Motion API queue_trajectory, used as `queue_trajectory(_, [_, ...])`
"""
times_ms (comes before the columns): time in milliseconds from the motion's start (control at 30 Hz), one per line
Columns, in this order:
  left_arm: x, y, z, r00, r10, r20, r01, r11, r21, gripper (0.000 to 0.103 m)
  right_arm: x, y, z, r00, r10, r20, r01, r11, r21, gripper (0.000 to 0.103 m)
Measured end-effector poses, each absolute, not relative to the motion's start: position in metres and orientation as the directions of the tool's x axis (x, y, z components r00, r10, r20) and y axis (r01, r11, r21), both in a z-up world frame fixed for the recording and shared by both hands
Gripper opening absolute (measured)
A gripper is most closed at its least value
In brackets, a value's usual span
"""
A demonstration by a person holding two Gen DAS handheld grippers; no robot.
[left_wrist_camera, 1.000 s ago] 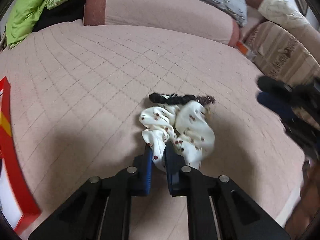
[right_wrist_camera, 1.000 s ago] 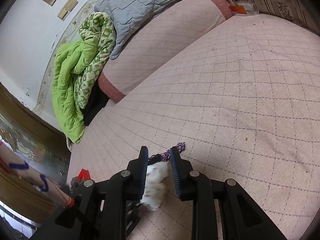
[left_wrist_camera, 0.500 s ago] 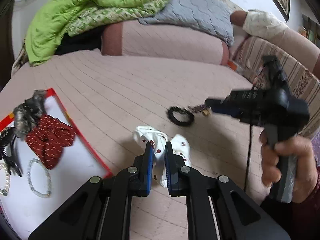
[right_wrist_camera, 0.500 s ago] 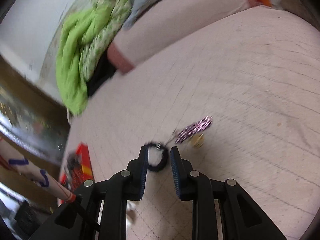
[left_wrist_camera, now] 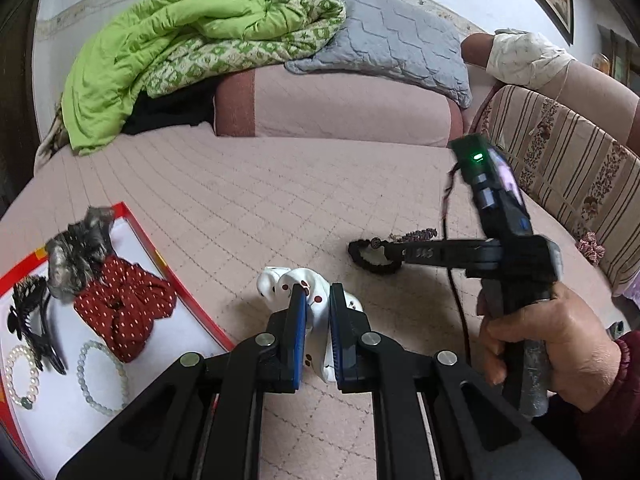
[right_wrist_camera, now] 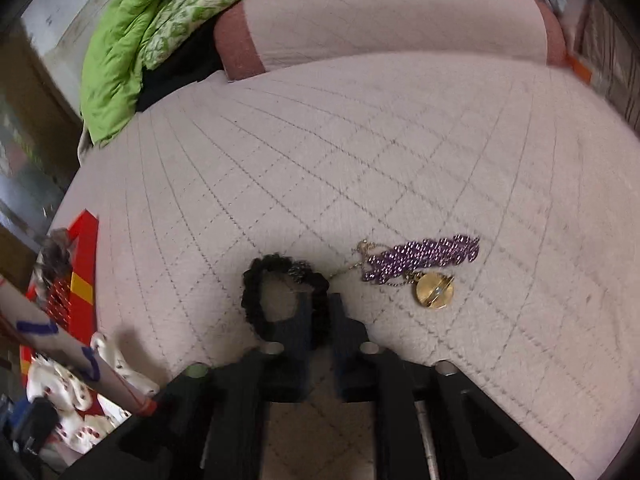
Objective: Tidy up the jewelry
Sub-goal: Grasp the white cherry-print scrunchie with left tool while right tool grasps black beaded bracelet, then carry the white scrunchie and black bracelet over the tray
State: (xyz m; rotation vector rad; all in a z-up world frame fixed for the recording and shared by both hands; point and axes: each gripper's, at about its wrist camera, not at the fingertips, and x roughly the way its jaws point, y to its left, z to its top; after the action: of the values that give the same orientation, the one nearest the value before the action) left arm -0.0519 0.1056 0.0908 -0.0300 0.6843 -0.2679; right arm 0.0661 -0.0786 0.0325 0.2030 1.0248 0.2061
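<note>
My left gripper [left_wrist_camera: 318,292] is shut on a white scrunchie [left_wrist_camera: 280,280] with red dots, holding it above the pink quilted bed, just right of a red-rimmed white tray [left_wrist_camera: 168,264]. In the tray lie a red dotted scrunchie [left_wrist_camera: 124,308], a grey scrunchie [left_wrist_camera: 80,252], a black hair claw [left_wrist_camera: 28,320] and two bead bracelets [left_wrist_camera: 100,376]. My right gripper [right_wrist_camera: 320,308] is down on the bed, its jaws closing on the right side of a black hair band [right_wrist_camera: 256,292]. A purple bead necklace [right_wrist_camera: 424,258] with a gold pendant [right_wrist_camera: 435,290] lies just right of the band.
A green blanket [left_wrist_camera: 160,48] and a grey pillow [left_wrist_camera: 392,44] are piled on a pink bolster [left_wrist_camera: 332,112] at the back. A striped sofa back [left_wrist_camera: 560,168] borders the bed on the right. A person's hand [left_wrist_camera: 552,340] grips the right tool.
My left gripper lifted the white scrunchie and swung left until the tray came into view. My right gripper dropped onto the black hair band and its jaws narrowed around it.
</note>
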Motion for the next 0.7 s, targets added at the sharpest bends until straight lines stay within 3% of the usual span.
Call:
queue_trajectory(300, [-0.064,0.11,0.11,0.808,-0.22,-0.546,0.209,0.974,-0.082,0.011,0.026,-0.094,0.09,0.699,0.399,-0.593,-0.195,0.905,0.379,0.008])
queue_trajectory(700, [-0.075,0.135,0.124,0.833,-0.129,-0.538,0.116,0.992,-0.058,0.011,-0.004,-0.041,0.107,0.7,0.493,-0.517,-0.359,0.868,0.342,0.008])
